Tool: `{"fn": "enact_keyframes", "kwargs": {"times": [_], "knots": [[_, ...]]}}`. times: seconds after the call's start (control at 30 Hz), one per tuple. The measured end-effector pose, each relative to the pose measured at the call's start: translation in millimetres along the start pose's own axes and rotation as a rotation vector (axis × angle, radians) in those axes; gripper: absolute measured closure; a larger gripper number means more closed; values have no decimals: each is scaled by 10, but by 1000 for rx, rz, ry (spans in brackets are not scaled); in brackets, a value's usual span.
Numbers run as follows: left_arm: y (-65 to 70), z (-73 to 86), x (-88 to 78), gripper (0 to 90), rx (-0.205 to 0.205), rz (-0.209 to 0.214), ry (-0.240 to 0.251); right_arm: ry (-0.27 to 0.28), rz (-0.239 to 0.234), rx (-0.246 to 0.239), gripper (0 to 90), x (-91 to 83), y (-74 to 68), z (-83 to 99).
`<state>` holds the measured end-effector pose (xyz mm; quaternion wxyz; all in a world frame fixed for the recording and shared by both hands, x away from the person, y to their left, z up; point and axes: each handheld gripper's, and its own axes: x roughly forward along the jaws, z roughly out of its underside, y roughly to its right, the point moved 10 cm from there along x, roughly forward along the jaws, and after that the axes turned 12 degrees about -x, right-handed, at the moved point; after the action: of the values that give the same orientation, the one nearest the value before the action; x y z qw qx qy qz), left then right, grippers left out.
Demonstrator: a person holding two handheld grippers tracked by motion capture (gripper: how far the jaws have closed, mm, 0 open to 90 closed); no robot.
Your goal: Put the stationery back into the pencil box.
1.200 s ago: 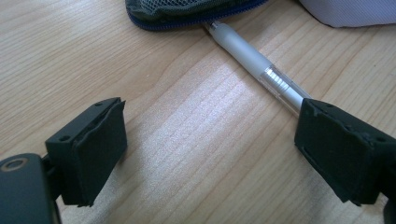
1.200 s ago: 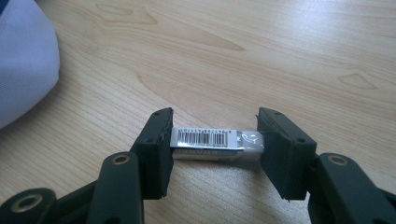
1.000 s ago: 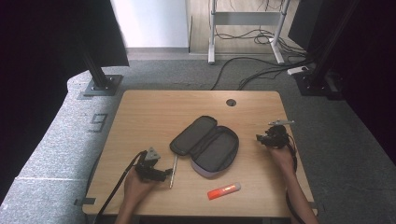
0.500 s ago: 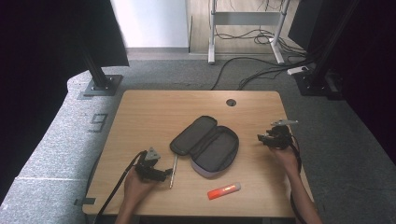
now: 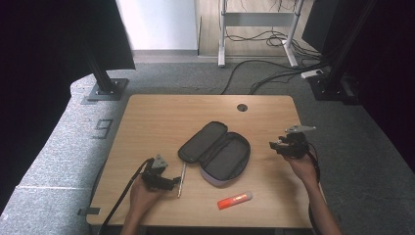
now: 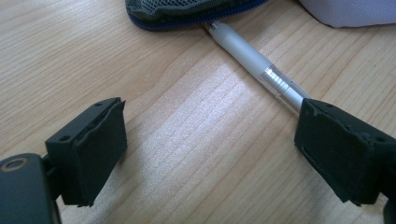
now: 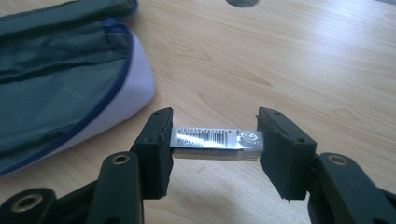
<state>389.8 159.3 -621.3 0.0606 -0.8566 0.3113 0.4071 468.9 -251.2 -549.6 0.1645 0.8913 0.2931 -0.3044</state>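
Note:
An open dark pencil case (image 5: pixel 215 152) with a pale outside lies in the middle of the wooden table (image 5: pixel 161 117). A silver pen (image 5: pixel 182 178) lies just left of it. My left gripper (image 5: pixel 173 182) rests low by the pen. In the left gripper view its jaws (image 6: pixel 210 154) stand wide open, and the pen (image 6: pixel 254 60) runs from the case's edge (image 6: pixel 187 11) to behind the right-hand jaw. My right gripper (image 5: pixel 274 146) hovers right of the case, shut on a small eraser (image 7: pixel 212 142) in a barcode sleeve, held by its ends above the table.
An orange highlighter (image 5: pixel 235 199) lies near the front edge, below the case. A round cable hole (image 5: pixel 242 107) sits at the table's far side. Cables and stand legs are on the floor beyond. Bare wood lies between the case (image 7: pixel 56 79) and my right gripper.
My right hand has lifted a little with the eraser held between its jaws. The left hand and the pen have stayed put.

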Motion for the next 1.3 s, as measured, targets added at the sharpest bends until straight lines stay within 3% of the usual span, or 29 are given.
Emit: {"fn": "enact_keyframes", "kwargs": {"times": [0.77,1.3], "knots": [[0,0,0,89,0,1,0,81,-122,-114,467,-182,-638,-461],[0,0,0,89,-1,0,1,118,-203,-217,467,-164,-1144,-810]]}}
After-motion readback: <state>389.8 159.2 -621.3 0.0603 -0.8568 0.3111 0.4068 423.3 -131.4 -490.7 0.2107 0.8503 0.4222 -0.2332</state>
